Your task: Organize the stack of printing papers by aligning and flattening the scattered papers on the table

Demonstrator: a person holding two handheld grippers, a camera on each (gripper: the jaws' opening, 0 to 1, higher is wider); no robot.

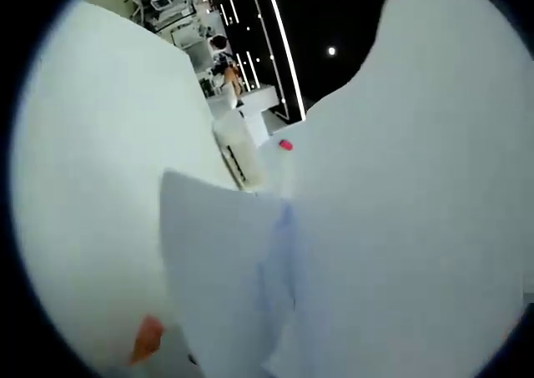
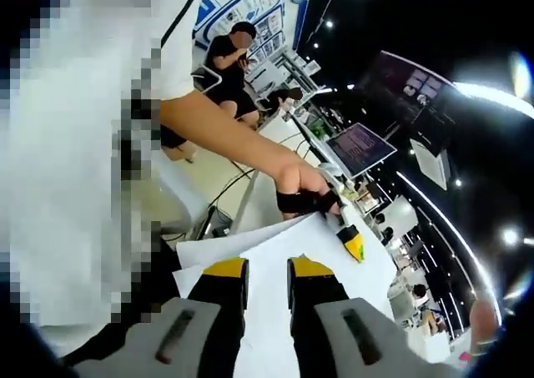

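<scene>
White printing papers (image 2: 267, 253) spread in front of my right gripper (image 2: 268, 268). Its two black jaws with yellow tips stand close together, and a narrow strip of white paper fills the gap between them. At the sheets' far edge a hand (image 2: 302, 196) holds my left gripper (image 2: 354, 244), whose yellow tip touches the paper. Whether that gripper clamps the sheets is hidden. In the left gripper view, the papers (image 1: 400, 236) lie right against the lens, with one loose sheet (image 1: 225, 269) overlapping in front. They hide the jaws, apart from a small orange piece (image 1: 148, 338) low on the left.
A person in a white shirt (image 2: 83, 144) stands close on the left, with an arm (image 2: 225, 132) stretched over the sheets. Behind are a lit screen (image 2: 360, 148), desks and a seated person (image 2: 227, 65). A small pink object (image 1: 285, 144) lies on a distant white surface.
</scene>
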